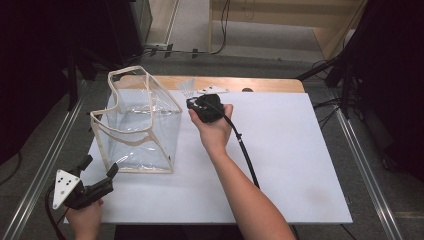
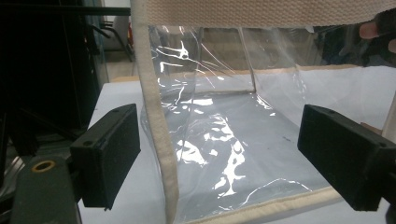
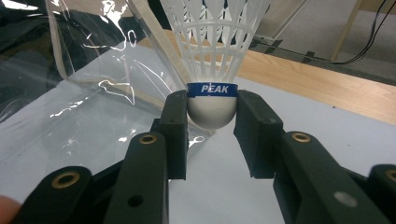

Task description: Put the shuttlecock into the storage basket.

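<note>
A clear plastic bag (image 1: 137,122) with cream fabric trim stands upright and open-topped on the white board (image 1: 280,150). My right gripper (image 3: 211,112) is shut on the white cork of a white plastic shuttlecock (image 3: 212,51) with a blue PEAK band; it holds it just right of the bag's far top corner, skirt (image 1: 187,87) pointing away. My left gripper (image 1: 101,167) stands open at the board's near left, jaws aimed at the bag's near lower edge (image 2: 243,212), with nothing between them. The bag's trimmed corner seam (image 2: 161,140) rises between the jaws farther off.
The board lies on a wooden table (image 1: 270,84) whose far edge shows behind it. A black cable (image 1: 245,150) trails from my right gripper across the board. Metal rails (image 1: 370,170) run along both sides. Dark equipment stands at left and right.
</note>
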`<state>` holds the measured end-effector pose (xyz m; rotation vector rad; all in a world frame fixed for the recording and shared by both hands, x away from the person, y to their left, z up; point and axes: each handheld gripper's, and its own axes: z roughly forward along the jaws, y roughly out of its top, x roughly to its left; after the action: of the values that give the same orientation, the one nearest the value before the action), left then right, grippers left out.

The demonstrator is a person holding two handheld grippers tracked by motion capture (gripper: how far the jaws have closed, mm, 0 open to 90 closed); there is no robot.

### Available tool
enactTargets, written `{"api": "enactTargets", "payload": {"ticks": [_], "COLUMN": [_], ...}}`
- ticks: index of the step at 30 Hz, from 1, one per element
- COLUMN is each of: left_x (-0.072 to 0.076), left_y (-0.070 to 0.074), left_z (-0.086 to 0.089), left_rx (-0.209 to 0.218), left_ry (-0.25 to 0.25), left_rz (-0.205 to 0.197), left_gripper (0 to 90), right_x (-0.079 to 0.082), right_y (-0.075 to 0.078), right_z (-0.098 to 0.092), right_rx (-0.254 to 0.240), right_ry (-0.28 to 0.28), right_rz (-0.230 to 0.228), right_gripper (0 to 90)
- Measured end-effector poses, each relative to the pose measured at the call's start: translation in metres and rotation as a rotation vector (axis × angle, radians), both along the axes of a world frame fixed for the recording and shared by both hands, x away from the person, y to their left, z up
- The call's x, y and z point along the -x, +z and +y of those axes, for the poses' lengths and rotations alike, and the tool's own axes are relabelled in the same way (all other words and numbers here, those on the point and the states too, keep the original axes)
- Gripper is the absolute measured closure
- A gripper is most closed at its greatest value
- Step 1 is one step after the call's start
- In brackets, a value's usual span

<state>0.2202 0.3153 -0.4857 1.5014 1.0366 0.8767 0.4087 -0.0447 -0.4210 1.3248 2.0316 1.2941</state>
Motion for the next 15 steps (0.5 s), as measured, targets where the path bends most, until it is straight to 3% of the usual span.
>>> {"api": "enactTargets", "payload": {"ticks": [15], "left_x": [0.0], "left_y": [0.0], "left_z": [0.0], "left_rx": [-0.004], "left_ry": [0.0], "left_rz": [0.001], "left_gripper": [13.7], "right_x": [0.006], "right_y": [0.022], "right_z": [0.001], "right_rx": [-0.006], "right_ry": [0.023], "right_rz": [-0.049], "right_gripper": [63.0]}}
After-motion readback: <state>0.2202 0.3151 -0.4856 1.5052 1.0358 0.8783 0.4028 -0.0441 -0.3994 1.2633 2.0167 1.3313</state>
